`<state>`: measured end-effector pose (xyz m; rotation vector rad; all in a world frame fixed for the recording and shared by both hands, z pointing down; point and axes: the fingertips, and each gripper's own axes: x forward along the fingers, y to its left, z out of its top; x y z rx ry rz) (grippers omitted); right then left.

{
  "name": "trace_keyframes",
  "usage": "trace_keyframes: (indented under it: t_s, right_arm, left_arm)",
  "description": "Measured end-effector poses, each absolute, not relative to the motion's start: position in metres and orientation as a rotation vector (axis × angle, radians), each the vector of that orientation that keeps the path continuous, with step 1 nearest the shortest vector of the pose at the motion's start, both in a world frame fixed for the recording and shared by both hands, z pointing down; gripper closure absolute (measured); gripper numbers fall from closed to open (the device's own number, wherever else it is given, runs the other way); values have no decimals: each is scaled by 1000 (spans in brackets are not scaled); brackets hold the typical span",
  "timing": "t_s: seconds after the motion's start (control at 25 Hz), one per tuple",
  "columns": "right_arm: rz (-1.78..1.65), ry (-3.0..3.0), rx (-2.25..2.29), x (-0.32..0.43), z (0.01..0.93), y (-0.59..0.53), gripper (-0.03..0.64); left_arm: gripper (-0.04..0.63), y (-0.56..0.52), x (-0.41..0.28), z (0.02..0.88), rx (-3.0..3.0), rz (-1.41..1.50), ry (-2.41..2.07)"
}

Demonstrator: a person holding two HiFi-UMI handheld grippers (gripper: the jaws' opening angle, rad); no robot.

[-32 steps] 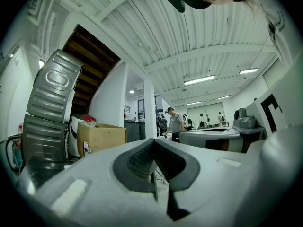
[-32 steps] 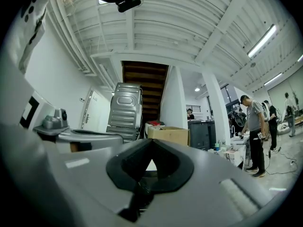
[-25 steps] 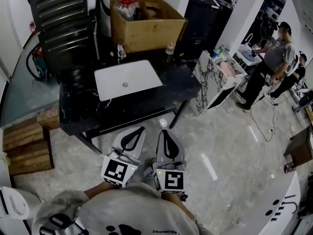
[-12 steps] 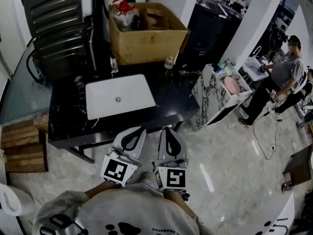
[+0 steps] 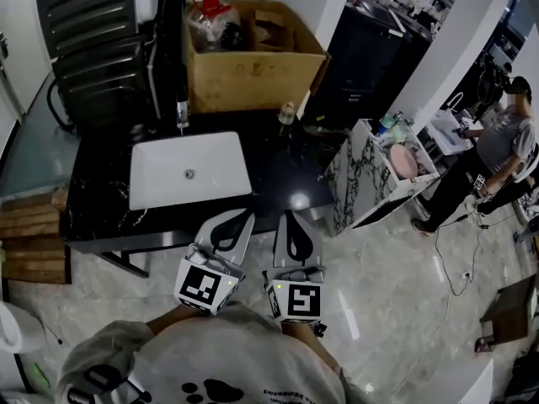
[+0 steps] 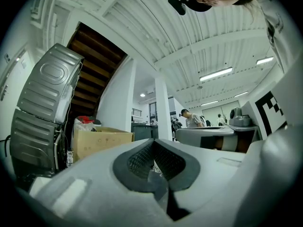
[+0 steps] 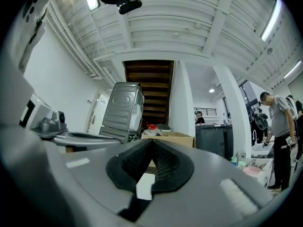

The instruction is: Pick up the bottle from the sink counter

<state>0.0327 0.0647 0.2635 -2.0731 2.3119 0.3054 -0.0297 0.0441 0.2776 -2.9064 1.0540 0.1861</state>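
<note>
While the left gripper (image 5: pixel 241 219) and right gripper (image 5: pixel 288 219) hang closed and empty short of the counter (image 5: pixel 282 171), the bottle (image 5: pixel 287 114), seemingly that small upright shape by the box (image 5: pixel 253 78), stands well ahead of the right jaws: approach stage, next reach forward and open.

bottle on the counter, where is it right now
In the head view the bottle stands at the back of the black counter, right of the white sink and just in front of the cardboard box.
</note>
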Motion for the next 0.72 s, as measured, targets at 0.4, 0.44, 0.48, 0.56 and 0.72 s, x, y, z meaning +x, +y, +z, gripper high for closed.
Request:
trace_keyframes:
  t_s: [0.4,0.44,0.48,0.56,0.72]
  right_arm:
    - [224,2340,-2011,61,275,42,617]
    - [204,2341,-2011,62,278,42,617]
    - [182,2342,-2012,64,282,42,617]
    - [161,2346,-2020,67,288,42,617]
    - [172,2321,-2059,79,289,41,617]
  left_arm:
    - [597,24,-8,286,-2858,108,1131]
    - [597,23,-8,288,-2856,102,1137]
    - [597,23,-7,291,-2854,96,1140]
    - [597,23,-6,294,-2859,85,1138]
    - [598,15,3,301,-2882,87,1113]
